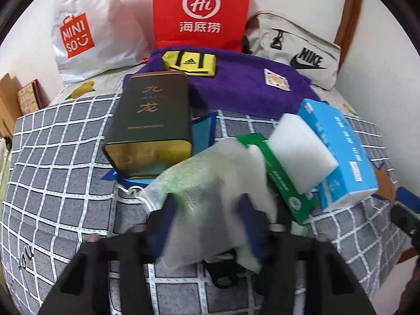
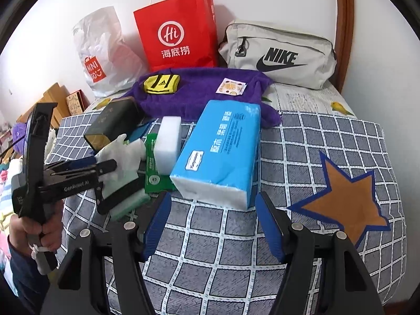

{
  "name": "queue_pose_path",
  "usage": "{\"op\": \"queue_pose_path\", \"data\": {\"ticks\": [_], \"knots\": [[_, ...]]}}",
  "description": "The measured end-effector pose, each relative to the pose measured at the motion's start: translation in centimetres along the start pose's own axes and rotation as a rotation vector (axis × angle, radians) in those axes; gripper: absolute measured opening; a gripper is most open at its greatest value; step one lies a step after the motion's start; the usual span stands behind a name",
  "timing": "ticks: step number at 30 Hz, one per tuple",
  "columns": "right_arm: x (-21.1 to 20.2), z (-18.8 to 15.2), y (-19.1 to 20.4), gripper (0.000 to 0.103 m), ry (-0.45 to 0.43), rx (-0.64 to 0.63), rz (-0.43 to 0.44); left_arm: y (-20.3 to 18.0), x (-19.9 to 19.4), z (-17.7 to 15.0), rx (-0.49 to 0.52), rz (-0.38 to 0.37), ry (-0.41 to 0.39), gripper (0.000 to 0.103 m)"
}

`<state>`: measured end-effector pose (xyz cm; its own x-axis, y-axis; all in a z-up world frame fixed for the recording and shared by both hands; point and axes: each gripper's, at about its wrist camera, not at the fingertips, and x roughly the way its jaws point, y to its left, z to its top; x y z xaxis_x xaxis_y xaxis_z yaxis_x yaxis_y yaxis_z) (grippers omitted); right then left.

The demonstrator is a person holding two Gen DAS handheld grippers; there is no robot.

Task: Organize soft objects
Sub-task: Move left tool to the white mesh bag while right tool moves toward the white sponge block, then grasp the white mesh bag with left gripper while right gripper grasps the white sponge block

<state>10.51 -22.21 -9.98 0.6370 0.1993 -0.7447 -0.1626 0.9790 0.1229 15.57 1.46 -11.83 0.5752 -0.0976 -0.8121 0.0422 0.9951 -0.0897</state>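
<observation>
A white-and-green cloth [image 1: 210, 183] lies bunched on the checked bedspread [image 1: 60, 157], and my left gripper [image 1: 208, 202] is shut on it, with the fabric filling the space between the blue pads. The right wrist view shows the same left gripper [image 2: 126, 176] at the left, gripping the cloth [image 2: 123, 155]. My right gripper [image 2: 212, 197] stands open, its tips on either side of the near end of a blue tissue pack [image 2: 223, 152] without touching it. A white sponge [image 2: 169, 144] and a green packet [image 2: 152, 162] lie between the cloth and the tissue pack.
A dark tin [image 1: 152, 123] lies behind the cloth. Further back are a purple towel [image 1: 241, 86] with a yellow pouch [image 1: 189, 61] on it, a white plastic bag [image 1: 86, 29], a red paper bag [image 1: 202, 10] and a grey Nike bag [image 1: 296, 52] against the wall.
</observation>
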Motion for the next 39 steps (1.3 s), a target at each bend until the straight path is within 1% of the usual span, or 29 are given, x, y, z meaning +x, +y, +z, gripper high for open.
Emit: {"op": "queue_pose_path", "data": {"ticks": [1,3,5,7,9,14,16,17,18,19,20,21,22,23,24,28,30,31,32,33,34,36,39], "knots": [[0.0,-0.2,0.0,0.066,-0.002,0.001,0.0,0.0,-0.4,0.0,0.005,-0.007,-0.01,0.031],[0.0,-0.3,0.1,0.066,-0.002,0.0,0.007,-0.2,-1.1,0.0,0.024,-0.013,-0.018,0.016],[0.0,-0.4,0.4,0.066,-0.004,-0.007,0.008,-0.3,-1.9,-0.1,0.037,-0.02,-0.029,0.011],[-0.1,-0.4,0.6,0.066,-0.006,-0.013,0.013,-0.1,-2.4,-0.2,0.043,-0.036,-0.037,0.009],[0.0,-0.3,0.8,0.066,-0.003,-0.018,0.012,0.2,-2.7,-0.4,0.043,-0.037,-0.039,0.006],[0.6,-0.3,1.3,0.066,0.009,-0.035,0.014,1.6,-2.8,-1.1,0.026,-0.054,-0.029,0.007],[0.9,-0.2,1.5,0.066,0.016,-0.043,0.017,2.4,-2.8,-1.6,0.006,-0.068,-0.028,0.015],[1.1,-0.2,1.6,0.066,0.019,-0.047,0.018,2.8,-2.8,-1.7,-0.006,-0.078,-0.027,0.027],[1.3,-0.2,1.7,0.066,0.022,-0.05,0.019,3.3,-2.8,-1.8,-0.022,-0.092,-0.03,0.043],[1.5,-0.2,1.9,0.066,0.027,-0.054,0.021,3.7,-2.8,-1.8,-0.038,-0.106,-0.042,0.052],[1.7,-0.3,2.0,0.066,0.032,-0.057,0.024,4.0,-2.8,-1.7,-0.045,-0.111,-0.053,0.067],[2.0,-0.2,2.2,0.066,0.039,-0.062,0.024,4.1,-2.7,-1.5,-0.046,-0.115,-0.064,0.07],[2.2,-0.2,2.3,0.066,0.043,-0.066,0.023,4.2,-2.5,-1.4,-0.044,-0.121,-0.07,0.07],[2.4,-0.2,2.4,0.066,0.046,-0.072,0.022,4.1,-2.2,-1.2,-0.038,-0.122,-0.067,0.071],[2.7,-0.2,2.5,0.066,0.051,-0.073,0.024,4.0,-1.7,-1.0,-0.033,-0.122,-0.057,0.074],[3.6,-0.3,2.9,0.066,0.072,-0.079,0.033,3.3,0.7,-0.7,-0.003,-0.121,-0.017,0.075],[3.9,-0.2,3.1,0.066,0.077,-0.084,0.029,3.2,1.3,-0.6,-0.019,-0.137,-0.015,0.075],[4.0,-0.1,3.1,0.066,0.08,-0.084,0.029,3.3,1.3,-0.6,-0.031,-0.161,-0.02,0.072],[4.2,0.1,3.2,0.066,0.08,-0.083,0.03,3.4,1.3,-0.6,-0.036,-0.174,-0.029,0.057],[4.2,0.2,3.2,0.066,0.079,-0.082,0.03,3.4,1.2,-0.6,-0.034,-0.184,-0.029,0.049],[4.3,0.3,3.2,0.066,0.078,-0.08,0.031,3.3,1.0,-0.6,-0.017,-0.183,-0.039,0.046],[4.4,0.4,3.2,0.066,0.081,-0.076,0.038,3.2,0.5,-0.6,0.008,-0.179,-0.055,0.026],[4.6,0.5,3.5,0.066,0.088,-0.085,0.037,3.6,-0.5,-0.6,0.003,-0.197,-0.068,0.014]]}}
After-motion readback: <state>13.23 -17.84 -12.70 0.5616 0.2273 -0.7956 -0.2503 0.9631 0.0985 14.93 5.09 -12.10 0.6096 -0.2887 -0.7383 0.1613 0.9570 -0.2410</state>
